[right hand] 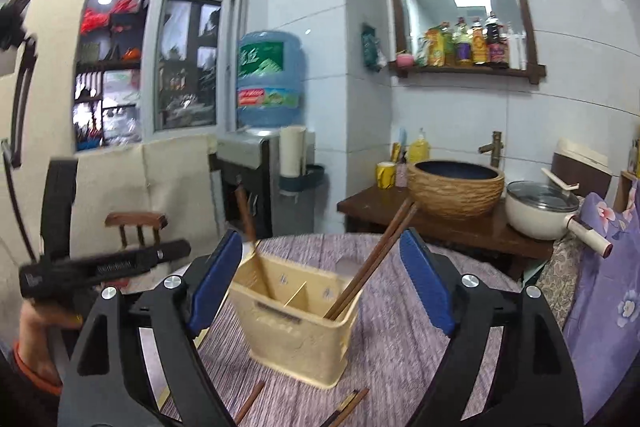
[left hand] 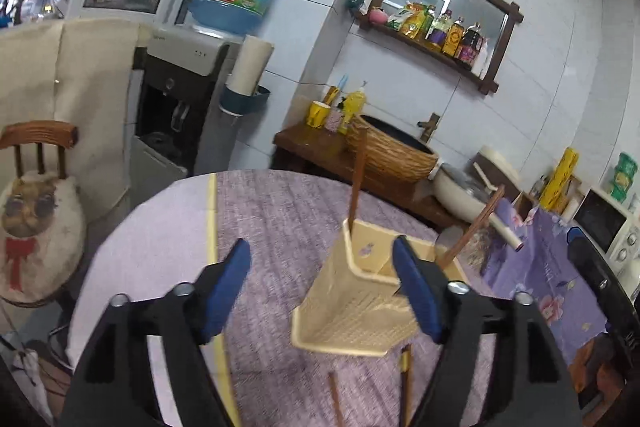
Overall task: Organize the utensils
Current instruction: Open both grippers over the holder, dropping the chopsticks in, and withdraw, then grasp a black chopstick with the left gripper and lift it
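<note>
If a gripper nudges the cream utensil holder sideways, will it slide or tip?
The utensil holder looks like thin, light plastic, so it probably slides on the purple tablecloth. It is tall, with chopsticks leaning out, so a high push might tip it.

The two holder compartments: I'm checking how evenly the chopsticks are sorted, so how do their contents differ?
In the right wrist view, the left compartment of the cream holder has a single chopstick leaning left. The right compartment has several chopsticks leaning right. Both lots are brown and stand handle-up; more chopsticks lie on the table.
</note>
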Demonstrator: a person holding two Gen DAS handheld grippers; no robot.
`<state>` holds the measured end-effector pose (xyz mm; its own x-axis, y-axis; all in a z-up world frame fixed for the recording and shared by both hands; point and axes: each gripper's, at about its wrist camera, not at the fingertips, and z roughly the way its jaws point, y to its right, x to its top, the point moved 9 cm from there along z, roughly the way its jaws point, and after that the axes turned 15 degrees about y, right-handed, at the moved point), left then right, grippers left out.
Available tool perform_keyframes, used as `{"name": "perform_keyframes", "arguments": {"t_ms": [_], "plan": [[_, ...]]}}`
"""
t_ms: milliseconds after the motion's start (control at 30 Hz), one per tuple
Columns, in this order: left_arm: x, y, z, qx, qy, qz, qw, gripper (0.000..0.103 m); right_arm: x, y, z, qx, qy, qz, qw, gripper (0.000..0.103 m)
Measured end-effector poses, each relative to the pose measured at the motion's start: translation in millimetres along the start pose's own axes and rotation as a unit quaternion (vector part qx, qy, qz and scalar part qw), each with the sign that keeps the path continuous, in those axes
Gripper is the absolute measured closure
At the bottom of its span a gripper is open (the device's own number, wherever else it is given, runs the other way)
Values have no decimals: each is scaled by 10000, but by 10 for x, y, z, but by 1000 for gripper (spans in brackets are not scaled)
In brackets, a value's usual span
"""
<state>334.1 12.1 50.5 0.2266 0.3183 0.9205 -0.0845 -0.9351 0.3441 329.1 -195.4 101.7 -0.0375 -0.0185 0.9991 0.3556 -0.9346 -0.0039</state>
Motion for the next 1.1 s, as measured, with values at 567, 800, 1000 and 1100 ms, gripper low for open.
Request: {"name": "perform_keyframes", "arguments": {"t_ms": [567,800,1000,1100], "plan": [[-1347,-957,-820,1615,-1567,385,9736,56,-1168,-501,-433,458,-1489,755,9849,22],[-1725,-872,-990,1773,-1996,327,9631,67,-1411,-413,-589,432,-1735,1125,9774,22],[-1807,-744,-977,1757,-2037,391,9623,71,-1429,-315,-685,401,-1745,1347,9746,22],[-1822,-676,-877,1758,-2007,624,9617,75,-1429,-270,-703,372,-1739,1348,9748,22]]}}
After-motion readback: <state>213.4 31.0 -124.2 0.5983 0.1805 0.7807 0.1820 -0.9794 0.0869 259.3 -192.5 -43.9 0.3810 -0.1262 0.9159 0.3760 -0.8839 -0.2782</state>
